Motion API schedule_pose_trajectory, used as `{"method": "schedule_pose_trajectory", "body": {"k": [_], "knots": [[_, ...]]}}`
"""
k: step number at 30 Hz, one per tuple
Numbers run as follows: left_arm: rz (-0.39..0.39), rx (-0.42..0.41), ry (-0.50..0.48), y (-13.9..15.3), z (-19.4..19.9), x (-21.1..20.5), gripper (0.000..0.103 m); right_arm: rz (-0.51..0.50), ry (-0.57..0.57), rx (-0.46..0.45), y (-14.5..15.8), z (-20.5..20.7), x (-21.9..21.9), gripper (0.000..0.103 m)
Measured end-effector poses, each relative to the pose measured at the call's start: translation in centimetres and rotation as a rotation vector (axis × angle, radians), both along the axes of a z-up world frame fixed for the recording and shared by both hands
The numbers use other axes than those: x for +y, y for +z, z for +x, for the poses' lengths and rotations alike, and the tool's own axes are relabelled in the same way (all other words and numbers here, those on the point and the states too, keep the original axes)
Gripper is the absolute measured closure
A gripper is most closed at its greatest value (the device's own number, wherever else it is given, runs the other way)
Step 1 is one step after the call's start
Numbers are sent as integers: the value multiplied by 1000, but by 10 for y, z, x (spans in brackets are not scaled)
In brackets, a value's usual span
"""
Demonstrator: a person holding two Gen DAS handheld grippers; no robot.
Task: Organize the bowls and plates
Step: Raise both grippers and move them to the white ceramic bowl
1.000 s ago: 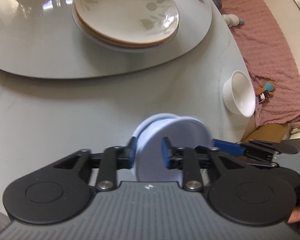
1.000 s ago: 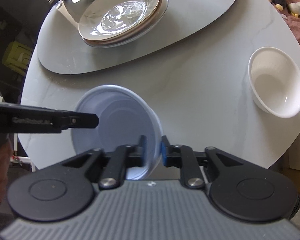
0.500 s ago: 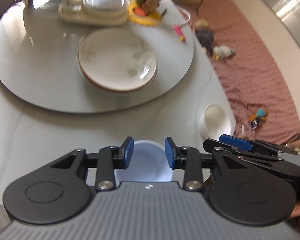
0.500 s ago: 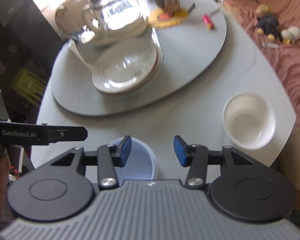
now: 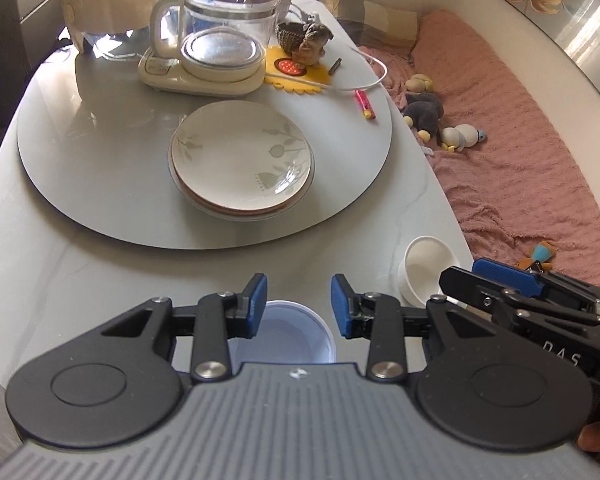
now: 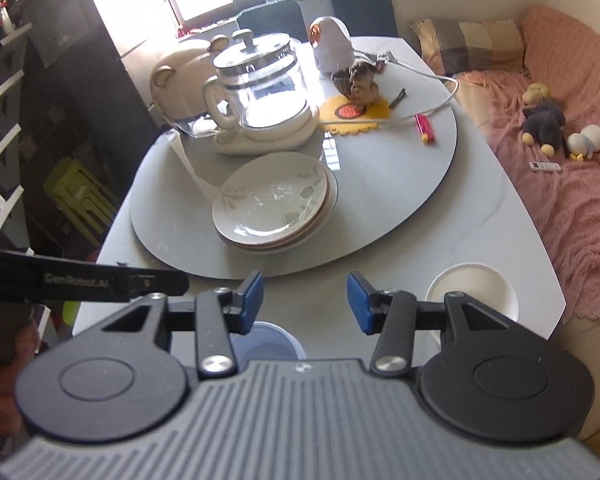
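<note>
A pale blue bowl (image 5: 288, 338) (image 6: 270, 340) stands upright on the marble table (image 5: 100, 272) near its front edge, just below both grippers. My left gripper (image 5: 299, 306) hovers above it, open, with nothing between its pads. My right gripper (image 6: 306, 303) is also open and empty above the bowl. A white bowl (image 5: 426, 264) (image 6: 472, 286) sits at the table's right edge. A stack of cream plates (image 5: 242, 160) (image 6: 274, 208) with a leaf pattern rests on the grey turntable (image 5: 80, 152).
At the back of the turntable stand a glass kettle (image 5: 224, 28) on its base, a cream bear-shaped pot (image 5: 112, 4), a figurine on a yellow mat (image 5: 300, 56), a cable and a pink lighter (image 5: 364, 104). A pink couch (image 5: 520, 140) with soft toys lies to the right.
The blue bowl was tilted between both grippers' fingers; now it stands upright on the table. Both grippers let go, rose and pulled back, and the right jaws stand wider.
</note>
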State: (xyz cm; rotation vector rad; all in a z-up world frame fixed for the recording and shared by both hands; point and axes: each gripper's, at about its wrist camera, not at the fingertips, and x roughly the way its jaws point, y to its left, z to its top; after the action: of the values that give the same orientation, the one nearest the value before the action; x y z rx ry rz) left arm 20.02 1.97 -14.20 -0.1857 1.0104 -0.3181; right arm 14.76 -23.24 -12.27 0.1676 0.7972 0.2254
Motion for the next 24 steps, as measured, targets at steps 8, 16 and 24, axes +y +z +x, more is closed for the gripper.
{"method": "schedule_pose_trajectory", "body": {"k": [8, 16, 24], "knots": [[-17, -74, -86, 14, -2, -1, 63, -39, -62, -31, 12, -4, 1, 54], [-67, -85, -149, 16, 2, -5, 63, -38, -212, -34, 14, -9, -2, 54], [-75, -88, -94, 10, 10, -43, 63, -37, -201, -41, 11, 8, -41, 54]]}}
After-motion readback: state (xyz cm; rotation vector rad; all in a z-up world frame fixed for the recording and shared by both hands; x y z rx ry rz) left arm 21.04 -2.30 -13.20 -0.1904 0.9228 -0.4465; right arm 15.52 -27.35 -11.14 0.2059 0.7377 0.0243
